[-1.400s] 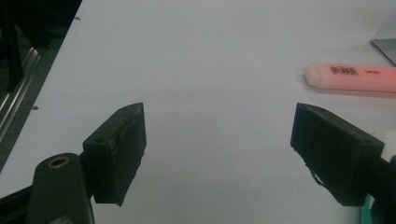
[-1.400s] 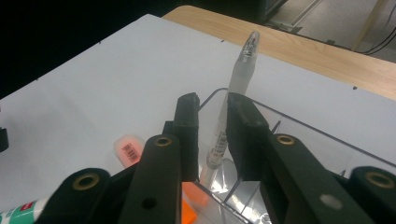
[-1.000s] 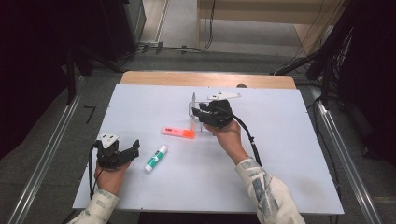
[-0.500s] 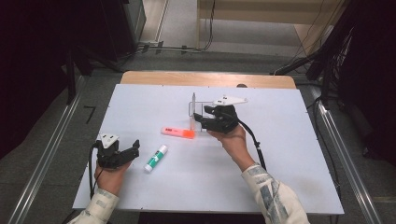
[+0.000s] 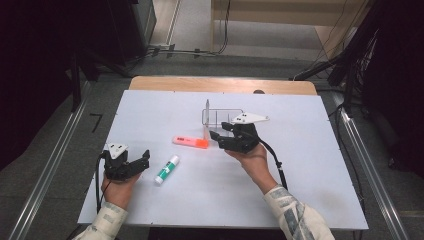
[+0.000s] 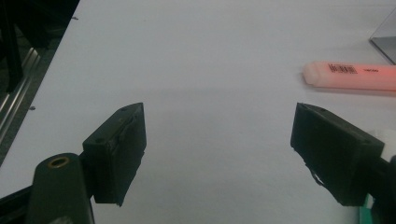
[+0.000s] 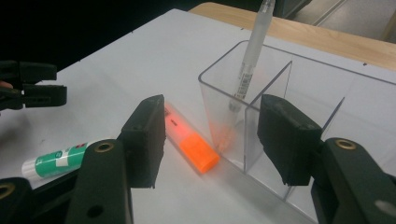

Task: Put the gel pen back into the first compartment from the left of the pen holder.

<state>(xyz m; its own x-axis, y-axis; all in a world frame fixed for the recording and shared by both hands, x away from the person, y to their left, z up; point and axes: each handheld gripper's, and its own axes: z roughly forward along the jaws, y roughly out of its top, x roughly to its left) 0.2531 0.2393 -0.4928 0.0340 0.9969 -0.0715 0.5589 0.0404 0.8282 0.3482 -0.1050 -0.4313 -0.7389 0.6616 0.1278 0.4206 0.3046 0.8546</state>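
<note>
right gripper (image 5: 223,136), jaws spread, hovers beside a clear holder (image 7: 280,112) and highlighter (image 7: 190,144); left gripper (image 5: 140,161), jaws spread, near a glue stick (image 5: 166,169).

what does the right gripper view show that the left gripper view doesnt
Right gripper view alone: a white pen standing in the clear divided holder, the green-labelled glue stick, and the left gripper farther off. Left gripper view alone: the barcode on the orange highlighter. Shared: that highlighter lying on the white table, and open jaws.
</note>
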